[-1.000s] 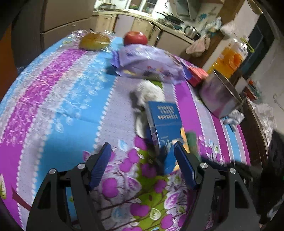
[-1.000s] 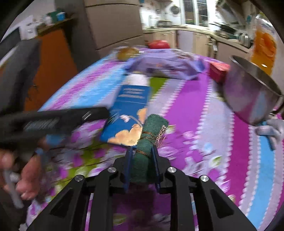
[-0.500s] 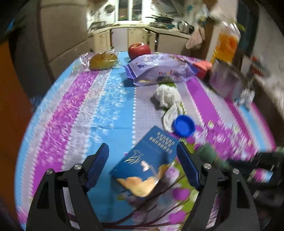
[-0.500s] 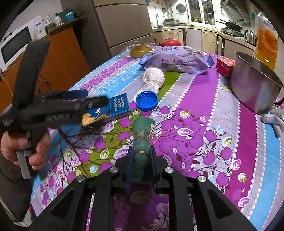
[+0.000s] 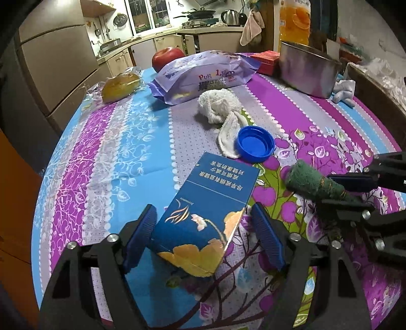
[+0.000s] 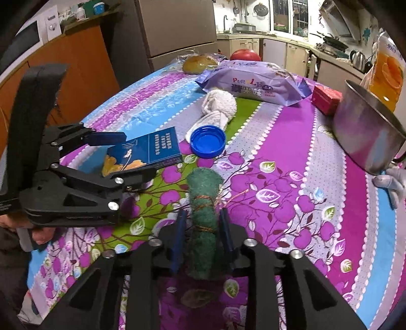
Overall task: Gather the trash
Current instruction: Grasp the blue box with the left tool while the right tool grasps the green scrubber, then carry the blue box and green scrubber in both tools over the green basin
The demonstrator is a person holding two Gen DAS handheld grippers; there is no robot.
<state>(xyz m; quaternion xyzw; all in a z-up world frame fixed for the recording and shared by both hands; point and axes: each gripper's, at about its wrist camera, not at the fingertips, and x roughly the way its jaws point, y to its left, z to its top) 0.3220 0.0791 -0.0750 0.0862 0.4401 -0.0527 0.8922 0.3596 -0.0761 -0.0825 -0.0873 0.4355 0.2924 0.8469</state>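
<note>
Trash on a floral-clothed surface, with collection only partly under way. A flat blue carton, printed with a yellow flower, lies between the fingers of the left gripper; the jaws are closing around it, and a narrow gap shows on each side, so the carton does not yet look gripped. Just to the right of the carton, the right gripper has a rolled green scouring pad tied with thread between its blue pads. Those jaws are opening, though the pad sits snugly between them and its tip hangs just above the cloth.

Just beyond the carton lies an upturned blue bottle cap, touching a crumpled white cloth. Farther beyond the carton sits a purple snack bag, with a red apple and a plastic-wrapped bun behind and to its left. Beyond and to the right of the carton stand a small red box, a steel pot and a tall bottle of orange drink.

No bin or bag for the trash is visible in either view. Judging from this, nothing appears deposited yet: one piece is in hand, a second is about to be taken, and the cap and perhaps the cloth remain on the surface.
</note>
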